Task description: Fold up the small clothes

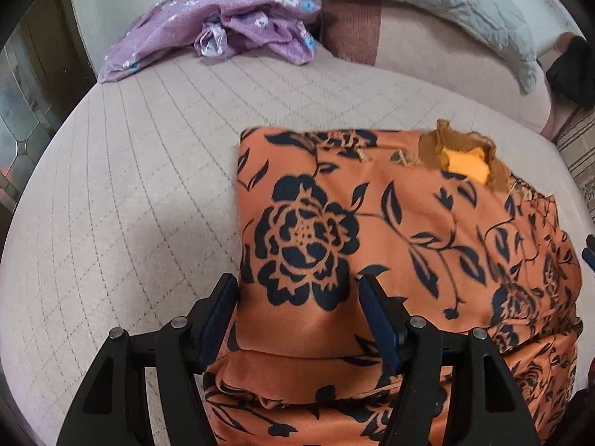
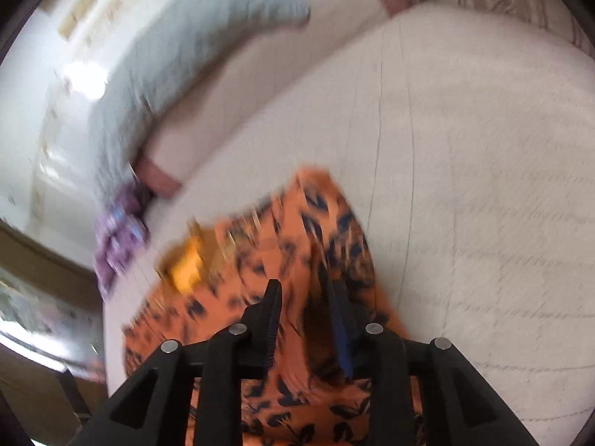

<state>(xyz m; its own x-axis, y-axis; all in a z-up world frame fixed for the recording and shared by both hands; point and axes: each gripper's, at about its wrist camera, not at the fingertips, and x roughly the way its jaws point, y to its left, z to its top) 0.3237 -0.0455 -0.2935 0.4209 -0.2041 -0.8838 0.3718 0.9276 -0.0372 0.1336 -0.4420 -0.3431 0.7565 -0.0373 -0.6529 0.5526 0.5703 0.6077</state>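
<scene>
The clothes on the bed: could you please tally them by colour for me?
Orange floral garment: 1
Purple floral garment: 1
Total: 2

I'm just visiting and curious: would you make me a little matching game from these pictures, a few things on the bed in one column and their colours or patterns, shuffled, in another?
Things:
1. garment under the grippers
2. crumpled garment at the far side of the bed
3. quilted blanket on the cushion
4. bed cover

Colours:
A. pale grey
B. orange with dark flowers
C. pinkish beige with stitched lines
D. purple with small flowers

Pairs: 1-B, 2-D, 3-A, 4-C
</scene>
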